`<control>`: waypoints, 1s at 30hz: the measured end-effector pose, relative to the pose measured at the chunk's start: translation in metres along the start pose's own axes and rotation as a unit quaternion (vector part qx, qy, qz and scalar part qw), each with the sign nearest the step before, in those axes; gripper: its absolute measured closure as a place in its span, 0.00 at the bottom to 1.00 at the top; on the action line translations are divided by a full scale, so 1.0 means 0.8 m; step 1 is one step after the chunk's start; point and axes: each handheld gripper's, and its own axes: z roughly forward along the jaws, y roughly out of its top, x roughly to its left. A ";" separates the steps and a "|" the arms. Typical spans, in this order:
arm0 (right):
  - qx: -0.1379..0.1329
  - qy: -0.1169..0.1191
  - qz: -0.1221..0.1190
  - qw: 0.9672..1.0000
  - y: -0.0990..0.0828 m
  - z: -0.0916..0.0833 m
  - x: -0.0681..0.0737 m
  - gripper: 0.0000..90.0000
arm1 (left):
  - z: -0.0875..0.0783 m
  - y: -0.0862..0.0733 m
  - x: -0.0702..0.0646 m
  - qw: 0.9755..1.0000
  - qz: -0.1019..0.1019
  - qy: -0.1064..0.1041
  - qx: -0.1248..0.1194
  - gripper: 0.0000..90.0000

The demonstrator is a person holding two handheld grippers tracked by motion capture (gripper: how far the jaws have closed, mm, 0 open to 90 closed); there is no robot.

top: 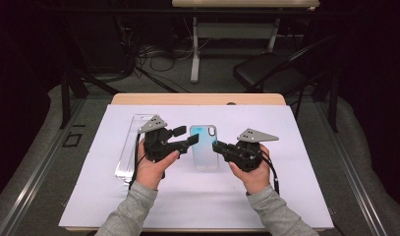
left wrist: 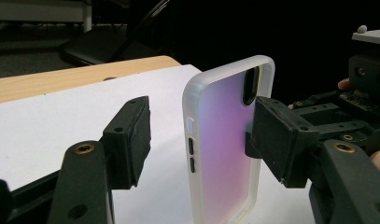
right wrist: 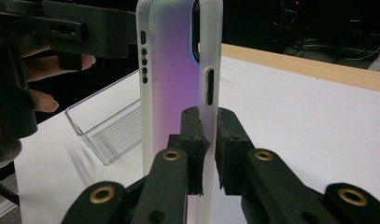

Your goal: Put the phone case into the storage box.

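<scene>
Over on the left lies a clear plastic tray (top: 130,147), long, ribbed and glossy, flat on the white sheet (top: 89,196) that covers the wooden counter (top: 197,99). Just beside it comes the left gripper (top: 184,136), fingers (left wrist: 129,140) apart and straddling the phone case (top: 204,146); in the left gripper view one pad stands clear of the case's side wall while the other sits at or very near its back by the camera cut-out, so I'd call that no grip yet.

Now the case itself: frosted, translucent rim, a back that shades from teal to violet, button bumps along one edge. It looks feather-light, a touch rubbery and bendy at the walls, and smooth enough to slip. The rim is the place to take it, since the back would likely flex under a pinch.

And that's what the right gripper (right wrist: 207,154) does: its fingers (right wrist: 192,140) are pinched together on the case's side wall, holding it up off the sheet.
</scene>
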 end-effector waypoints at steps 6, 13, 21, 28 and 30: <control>0.004 0.003 0.000 1.000 -0.001 0.001 0.001 0.92 | 0.003 -0.001 0.000 1.000 -0.006 -0.017 0.001 0.47; 0.005 0.004 0.001 1.000 -0.001 0.001 0.002 0.92 | 0.004 -0.003 -0.001 1.000 -0.013 -0.027 -0.002 0.51; 0.006 0.005 0.001 1.000 -0.002 0.003 0.003 0.92 | 0.003 -0.003 0.000 0.999 -0.013 -0.034 -0.012 0.55; 0.007 0.007 0.002 1.000 -0.002 0.003 0.003 0.92 | 0.001 -0.005 0.003 0.999 -0.016 -0.026 -0.017 0.64; 0.008 0.007 0.002 1.000 -0.002 0.003 0.003 0.92 | 0.000 -0.006 0.003 0.999 -0.015 -0.024 -0.017 0.67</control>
